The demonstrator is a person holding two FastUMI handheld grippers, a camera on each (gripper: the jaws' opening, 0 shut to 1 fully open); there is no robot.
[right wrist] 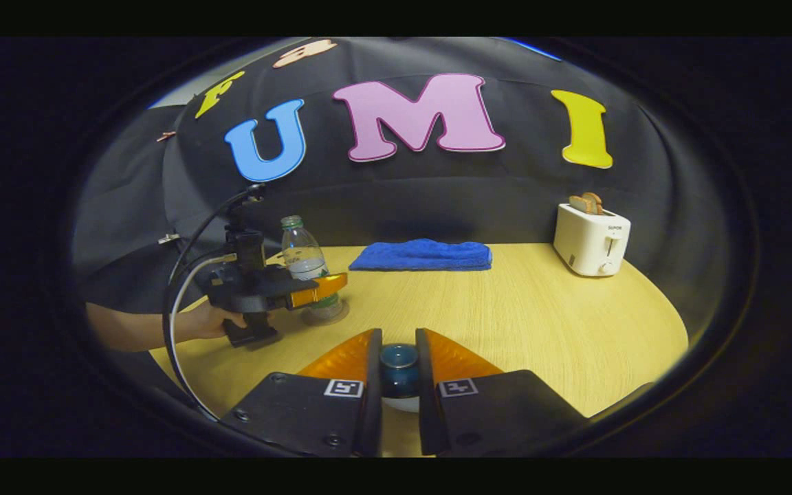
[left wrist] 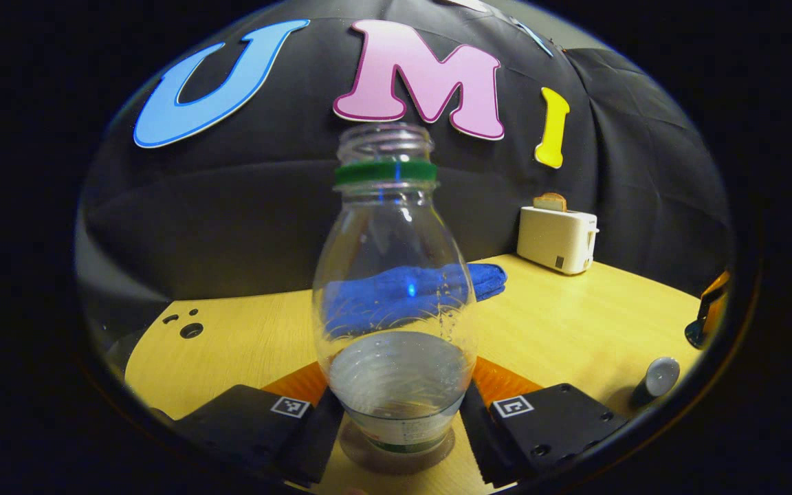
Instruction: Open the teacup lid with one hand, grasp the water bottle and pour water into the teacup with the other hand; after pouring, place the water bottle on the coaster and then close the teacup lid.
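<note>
Standing upright on the round translucent coaster (left wrist: pixel 396 450), the clear plastic water bottle with a green neck ring (left wrist: pixel 392 275) has its long axis vertical and its open, capless mouth pointing straight up, with water low in its base. The left hand-held gripper (left wrist: pixel 396 412) is narrowed onto its lower body, both pads meeting the wall. The right hand-held gripper (right wrist: pixel 398 375) is closed to a slim gap on the dark blue round teacup lid (right wrist: pixel 398 364), which appears seated on the white teacup (right wrist: pixel 399 403) on the pale wooden table (right wrist: pixel 540 330).

This fits either lid and bottle being taken up, or bottle set down and lid replaced. Either way, I judge a steady vertical bottle matters.
</note>
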